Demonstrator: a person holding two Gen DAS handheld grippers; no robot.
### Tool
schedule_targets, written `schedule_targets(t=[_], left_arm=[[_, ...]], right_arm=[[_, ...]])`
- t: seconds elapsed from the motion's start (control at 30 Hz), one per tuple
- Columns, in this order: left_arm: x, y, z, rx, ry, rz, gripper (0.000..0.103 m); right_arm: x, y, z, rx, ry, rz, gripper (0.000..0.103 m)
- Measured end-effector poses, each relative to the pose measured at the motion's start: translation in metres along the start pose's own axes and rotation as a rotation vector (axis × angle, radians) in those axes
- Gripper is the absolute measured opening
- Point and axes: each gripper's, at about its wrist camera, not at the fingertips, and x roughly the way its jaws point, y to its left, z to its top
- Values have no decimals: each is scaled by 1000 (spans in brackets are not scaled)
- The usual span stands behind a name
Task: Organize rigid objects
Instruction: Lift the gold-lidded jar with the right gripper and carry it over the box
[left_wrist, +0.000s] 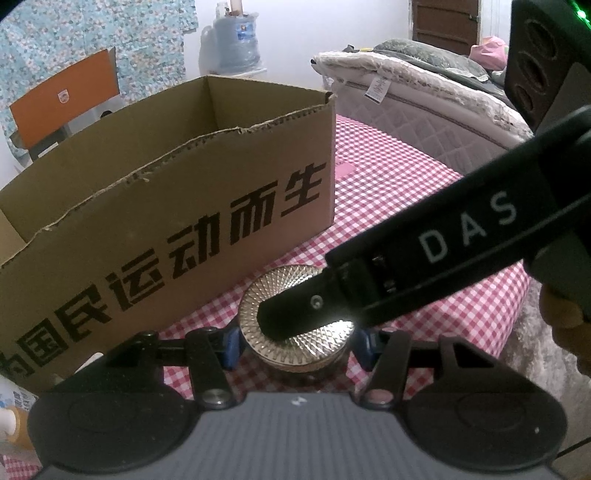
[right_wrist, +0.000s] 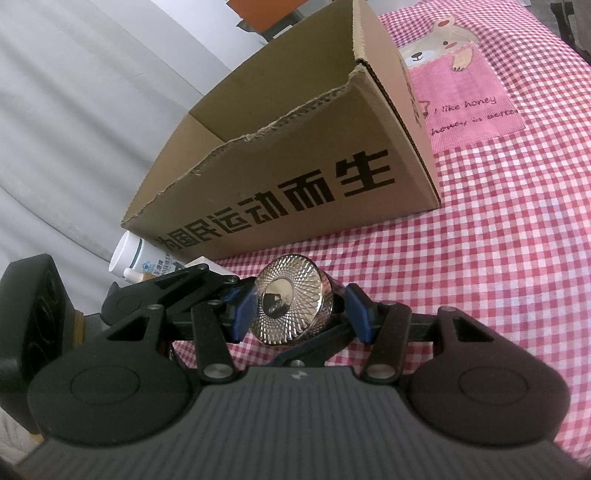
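Observation:
A dark jar with a silver patterned lid (left_wrist: 295, 295) sits low in the middle of the left wrist view. My left gripper (left_wrist: 297, 349) has a blue pad against each side of the jar body under the lid. One black finger (left_wrist: 295, 312) of my right gripper crosses over the lid from the right. In the right wrist view the lid (right_wrist: 291, 306) tilts toward the camera, with my right gripper (right_wrist: 301, 314) shut on it. The left gripper's fingers (right_wrist: 207, 291) reach in from the left. An open cardboard box (left_wrist: 166, 206) (right_wrist: 295, 147) stands just behind the jar.
Everything rests on a bed with a red-and-white checked sheet (left_wrist: 406, 192) (right_wrist: 498, 258) bearing a pink bear patch (right_wrist: 465, 92). A white bottle (right_wrist: 133, 254) lies by the box's near left corner. An orange chair (left_wrist: 62, 107), a water jug (left_wrist: 236, 40) and a quilted mattress (left_wrist: 424, 92) stand beyond.

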Motion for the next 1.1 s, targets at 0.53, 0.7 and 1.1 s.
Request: schedule_targets(t=[0.53, 0.7, 1.1], left_arm=[[-3, -2, 2, 0, -2, 6, 57], [-4, -2, 2, -3, -7, 9, 57], [-52, -5, 16, -4, -95, 40, 57]], right_arm=[[-1, 2, 0, -4, 1, 0, 52], [-2, 3, 0, -7, -1, 0, 52], [-38, 37, 5, -71, -56, -1, 52]])
